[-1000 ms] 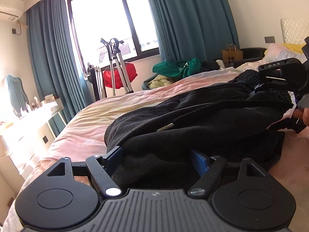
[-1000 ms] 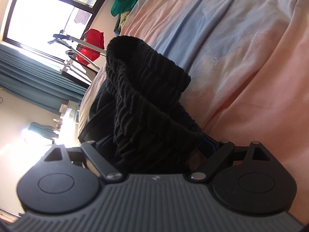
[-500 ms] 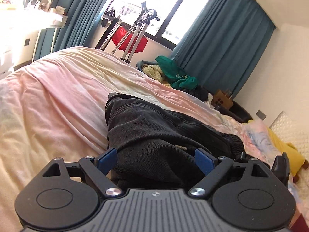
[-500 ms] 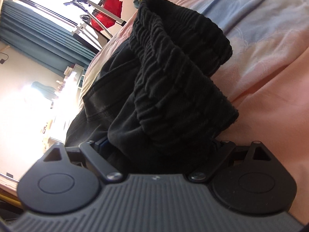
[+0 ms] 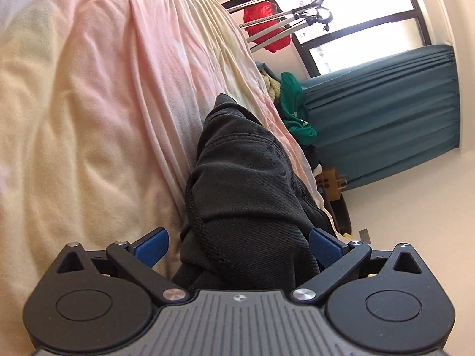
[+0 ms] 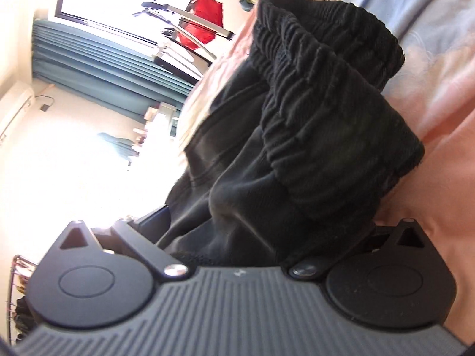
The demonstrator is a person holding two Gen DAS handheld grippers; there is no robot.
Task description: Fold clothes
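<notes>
A pair of black trousers (image 5: 246, 178) lies bunched on the pink and cream bedsheet (image 5: 89, 103). My left gripper (image 5: 237, 246) stands wide open around one end of the trousers, its blue pads (image 5: 151, 243) on either side of the cloth, with a black drawstring running between them. In the right wrist view my right gripper (image 6: 267, 231) sits around the ribbed elastic waistband (image 6: 326, 95) of the trousers (image 6: 237, 163); the cloth hides its fingertips and fills the gap between wide-set jaws.
A pile of green and yellow clothes (image 5: 291, 103) lies at the far edge of the bed. Beyond stand a metal stand with a red bag (image 5: 267, 26), teal curtains (image 5: 386, 112) and a window. A brown paper bag (image 5: 329, 184) sits by the wall.
Both cameras have rolled strongly sideways. The left gripper has swung over the trousers' end and now looks along the bed; the right has tilted further with the waistband still between its jaws.
</notes>
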